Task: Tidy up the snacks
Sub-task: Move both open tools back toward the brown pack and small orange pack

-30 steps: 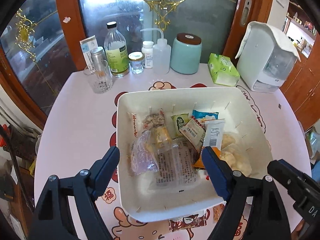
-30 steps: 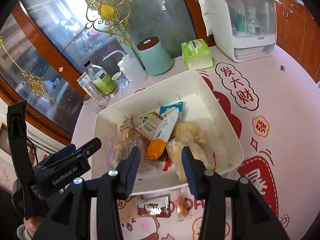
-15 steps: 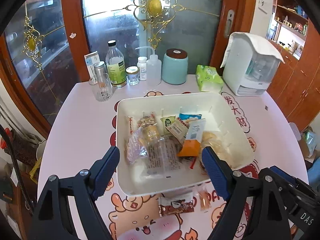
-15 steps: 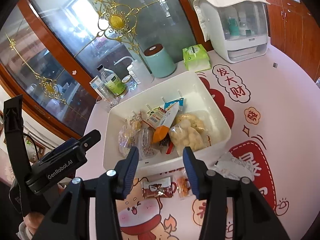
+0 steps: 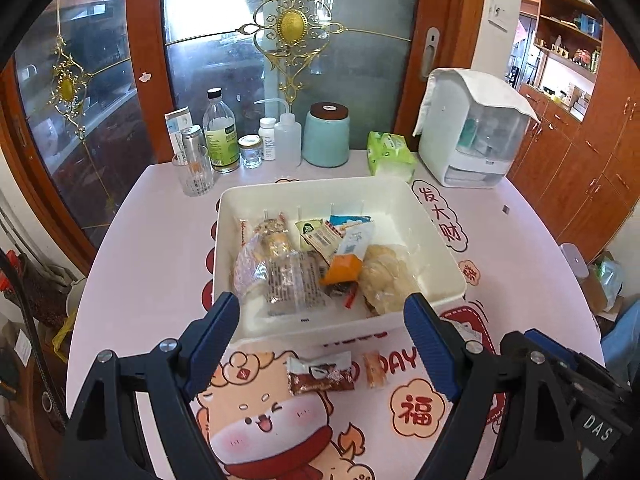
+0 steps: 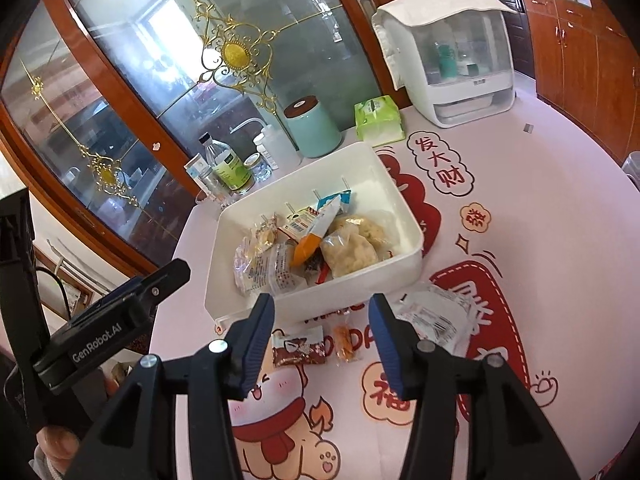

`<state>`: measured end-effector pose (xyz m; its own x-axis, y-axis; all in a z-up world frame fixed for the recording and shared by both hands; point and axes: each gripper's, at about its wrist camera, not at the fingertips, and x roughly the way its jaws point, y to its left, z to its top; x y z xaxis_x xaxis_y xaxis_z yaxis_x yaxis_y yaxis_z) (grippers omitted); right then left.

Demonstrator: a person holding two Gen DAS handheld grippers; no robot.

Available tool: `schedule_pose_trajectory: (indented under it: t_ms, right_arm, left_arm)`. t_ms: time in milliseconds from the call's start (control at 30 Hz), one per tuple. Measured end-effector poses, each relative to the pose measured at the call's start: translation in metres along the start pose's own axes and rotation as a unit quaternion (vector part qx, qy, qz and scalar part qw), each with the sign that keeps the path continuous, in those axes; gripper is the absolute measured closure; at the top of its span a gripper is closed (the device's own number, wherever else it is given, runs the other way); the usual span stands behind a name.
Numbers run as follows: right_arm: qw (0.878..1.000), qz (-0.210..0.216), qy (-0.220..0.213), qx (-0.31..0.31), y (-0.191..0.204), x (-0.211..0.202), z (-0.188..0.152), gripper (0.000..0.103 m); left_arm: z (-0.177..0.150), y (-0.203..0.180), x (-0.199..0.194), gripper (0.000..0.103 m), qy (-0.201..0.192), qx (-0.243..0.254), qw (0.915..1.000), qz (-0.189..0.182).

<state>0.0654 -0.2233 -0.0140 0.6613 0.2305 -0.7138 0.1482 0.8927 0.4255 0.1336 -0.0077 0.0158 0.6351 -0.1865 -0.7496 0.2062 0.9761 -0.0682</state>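
Observation:
A white bin (image 5: 440,248) (image 6: 404,216) on the table holds several snack packets, with an orange-tipped packet (image 5: 344,264) (image 6: 310,242) on top. On the table in front of the bin lie a brown wrapped snack (image 5: 320,376) (image 6: 298,350), a small orange snack (image 5: 374,370) (image 6: 344,342) and a clear packet (image 6: 436,316). My left gripper (image 5: 322,340) is open and empty, above the loose snacks. My right gripper (image 6: 322,340) is open and empty, over the same snacks.
At the table's back edge stand a glass (image 5: 196,174), bottles (image 5: 220,136), a teal jar (image 5: 326,136), a green tissue pack (image 5: 390,156) and a white dispenser box (image 5: 472,128). The tablecloth has cartoon prints. Wooden cabinets stand at the right.
Both grippers have pulled back and up from the bin. The loose snacks in front of the bin have come into fuller view. Both stay open.

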Motion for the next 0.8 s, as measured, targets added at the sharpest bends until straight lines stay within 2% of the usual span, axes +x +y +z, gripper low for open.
schedule_pose_trajectory:
  t_ms: [400,800]
  right_arm:
    - [1.000,-0.008,-0.006,0.008,-0.024,-0.015,-0.014,0.052]
    - [0.999,-0.023,0.009,0.020,-0.045,-0.009,-0.026,0.052]
  left_arm:
    - [-0.026,-0.016,-0.011,0.019,-0.005,0.014,0.9999,0.003]
    - [-0.053,-0.018,0.008,0.019,0.019,0.034,0.9990,0.023]
